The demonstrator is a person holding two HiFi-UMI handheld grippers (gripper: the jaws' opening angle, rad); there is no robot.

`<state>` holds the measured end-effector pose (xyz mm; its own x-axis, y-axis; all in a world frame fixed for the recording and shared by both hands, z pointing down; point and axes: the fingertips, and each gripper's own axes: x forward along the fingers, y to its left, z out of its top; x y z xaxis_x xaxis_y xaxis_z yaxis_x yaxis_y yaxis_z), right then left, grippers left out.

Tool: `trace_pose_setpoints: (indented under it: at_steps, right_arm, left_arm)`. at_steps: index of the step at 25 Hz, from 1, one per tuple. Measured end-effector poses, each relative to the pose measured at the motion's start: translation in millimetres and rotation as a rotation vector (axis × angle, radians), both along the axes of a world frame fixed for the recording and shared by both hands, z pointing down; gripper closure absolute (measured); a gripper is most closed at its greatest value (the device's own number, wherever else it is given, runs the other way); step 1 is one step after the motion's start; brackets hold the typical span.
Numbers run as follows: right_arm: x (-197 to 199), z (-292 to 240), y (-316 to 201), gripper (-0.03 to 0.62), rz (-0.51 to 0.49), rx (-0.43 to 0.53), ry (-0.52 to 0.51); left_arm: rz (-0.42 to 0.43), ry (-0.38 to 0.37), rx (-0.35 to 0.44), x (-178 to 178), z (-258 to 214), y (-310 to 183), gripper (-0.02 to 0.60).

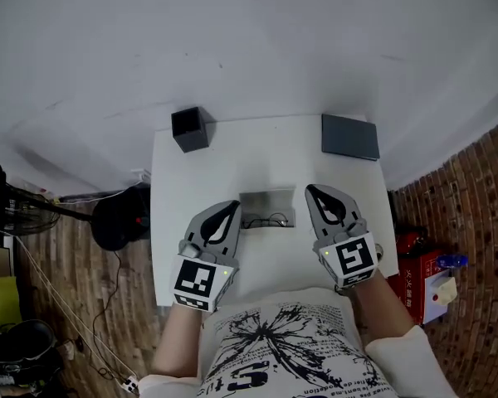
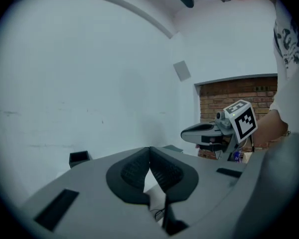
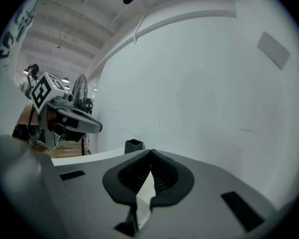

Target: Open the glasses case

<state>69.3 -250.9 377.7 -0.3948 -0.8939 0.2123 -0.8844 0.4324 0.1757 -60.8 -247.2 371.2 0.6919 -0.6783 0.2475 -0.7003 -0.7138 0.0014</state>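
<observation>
Case [image 1: 267, 206] at mid-counter, open, with glasses [image 1: 266, 220] lying inside; placed between the two claws in the head view, touched by neither. Left claw [image 1: 232, 206] just left of the case, tips pressed together, nothing between the ribbed pads, only a narrow slit behind the meeting point in the left gripper view. Right claw [image 1: 311, 191] just right of the case, likewise closed tight and empty, pads meeting at the tip in the right gripper view. Both claws held clear of the white counter [image 1: 257, 152], pointing toward the pale far wall, each with a marker cube at the rear: left cube [image 1: 197, 280], right cube [image 1: 353, 258]. Black box [image 1: 191, 128], open-topped, at the far left corner of the counter; flat grey box [image 1: 349, 136] at the far right corner, well apart from the case. Red box [image 1: 419, 276] on the floor beside the counter's right edge, next to brickwork. Printed white shirt [image 1: 290, 347] at the bottom of the head view.
</observation>
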Motion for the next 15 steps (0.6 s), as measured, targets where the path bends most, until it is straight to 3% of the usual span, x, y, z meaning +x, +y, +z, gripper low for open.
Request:
trace_pose_setpoints:
  at_steps: [6,11,15]
  right_arm:
    - [8,-28,22,0.58,0.011,0.093,-0.046]
    - [8,-37,30,0.582,-0.001,0.097,-0.09]
    - [3,-36,32,0.582,-0.018,0.089,-0.066]
  left_arm:
    - [0.021,0.024,0.068,-4,-28,17,0.569]
    - [0.017,0.076,0.102,-12,-42,26,0.569]
    - [0.013,0.09,0.109,-17,-44,27,0.569]
